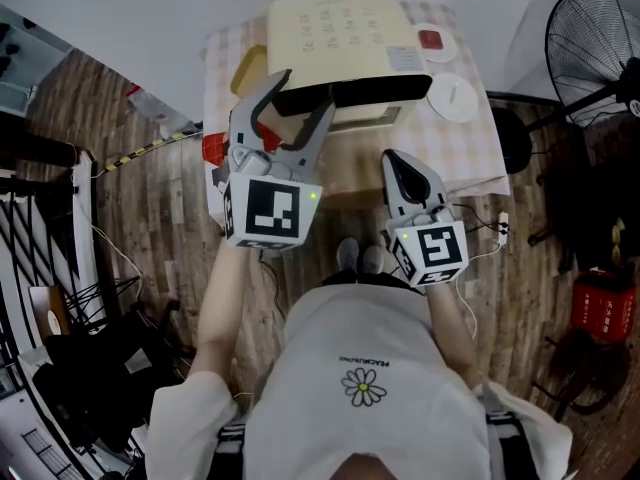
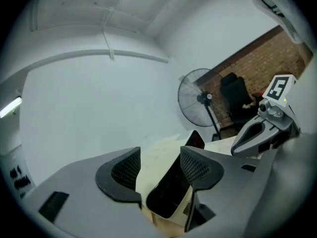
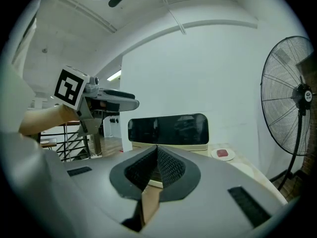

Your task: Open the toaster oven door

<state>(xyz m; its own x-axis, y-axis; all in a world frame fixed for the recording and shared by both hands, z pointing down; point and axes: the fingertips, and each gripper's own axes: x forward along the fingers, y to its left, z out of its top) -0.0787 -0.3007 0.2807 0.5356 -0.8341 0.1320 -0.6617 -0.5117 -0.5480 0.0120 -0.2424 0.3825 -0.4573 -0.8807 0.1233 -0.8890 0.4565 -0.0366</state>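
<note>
Looks like a work room or test lab, not a real kitchen. Just one small table [image 1: 478, 158] with a checked cloth, holding a toaster oven [image 1: 340, 38] and two little plates [image 1: 453, 96] — set out on a bare wood floor [image 1: 150, 218]. Plain white walls [image 3: 198, 68], plus one brick wall [image 2: 257, 66]. Big standing fan [image 1: 592, 38] close by, loose cables [image 1: 112, 250] on the floor, black metal racks [image 1: 30, 218] at the left side — dark gear [image 1: 90, 368] piled near them.
</note>
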